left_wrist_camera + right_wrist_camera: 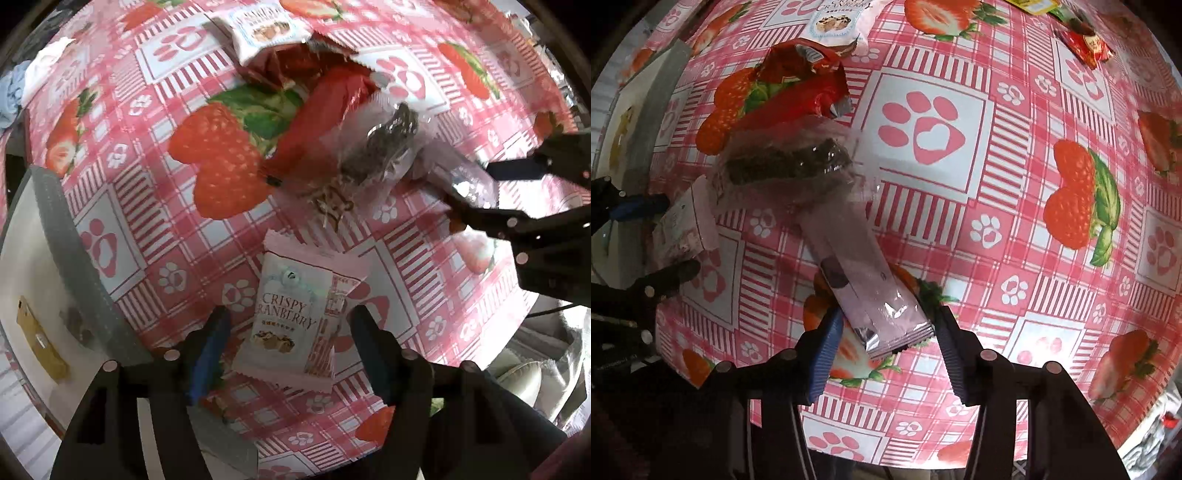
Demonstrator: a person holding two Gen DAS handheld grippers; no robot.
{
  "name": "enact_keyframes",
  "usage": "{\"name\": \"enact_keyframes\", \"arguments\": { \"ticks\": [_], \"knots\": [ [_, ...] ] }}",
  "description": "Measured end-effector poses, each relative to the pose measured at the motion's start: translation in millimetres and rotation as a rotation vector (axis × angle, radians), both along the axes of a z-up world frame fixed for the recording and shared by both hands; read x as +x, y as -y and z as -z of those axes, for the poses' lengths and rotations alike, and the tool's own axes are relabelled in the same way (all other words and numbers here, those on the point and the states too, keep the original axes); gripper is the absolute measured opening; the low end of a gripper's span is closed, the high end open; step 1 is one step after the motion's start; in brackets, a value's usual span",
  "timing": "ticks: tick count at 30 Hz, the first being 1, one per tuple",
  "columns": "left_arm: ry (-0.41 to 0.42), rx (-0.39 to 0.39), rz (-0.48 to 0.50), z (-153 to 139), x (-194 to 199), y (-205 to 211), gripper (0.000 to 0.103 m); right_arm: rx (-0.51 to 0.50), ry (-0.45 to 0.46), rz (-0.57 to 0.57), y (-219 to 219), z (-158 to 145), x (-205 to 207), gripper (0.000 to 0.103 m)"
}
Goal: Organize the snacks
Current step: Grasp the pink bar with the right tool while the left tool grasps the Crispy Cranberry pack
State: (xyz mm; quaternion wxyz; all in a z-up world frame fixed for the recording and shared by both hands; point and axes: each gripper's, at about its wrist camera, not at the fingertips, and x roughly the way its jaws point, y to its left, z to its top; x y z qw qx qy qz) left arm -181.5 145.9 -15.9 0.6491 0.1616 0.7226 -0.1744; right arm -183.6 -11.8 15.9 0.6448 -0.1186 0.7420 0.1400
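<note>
A strawberry-print counter [207, 155] carries scattered snacks. The left tool [288, 328] stands spread around a Crispy Cranberry packet [295, 321] lying flat, pads clear of it. The right tool [886, 332] brackets a pale purple bar wrapper [864, 280]; contact unclear.

Left gripper [290, 328] pointing down, jaws apart, right gripper [886, 328] pointing down, jaws narrower, fingers at five and seven o'clock
</note>
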Motion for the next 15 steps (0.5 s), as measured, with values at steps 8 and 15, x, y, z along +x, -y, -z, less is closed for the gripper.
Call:
{"name": "enact_keyframes", "arguments": {
  "ticks": [8, 15],
  "knots": [
    [0.028, 0.032, 0.052, 3.0, -19.3, 25.1, 0.057, -0.053, 0.036, -0.098, -67.7, 5.7, 11.0, 0.049],
    [0.015, -0.011, 0.007, -28.0, -20.9, 14.7, 0.042, 0.036, -0.02, 0.05, -58.8, 4.2, 15.0, 0.032]
  ]
}}
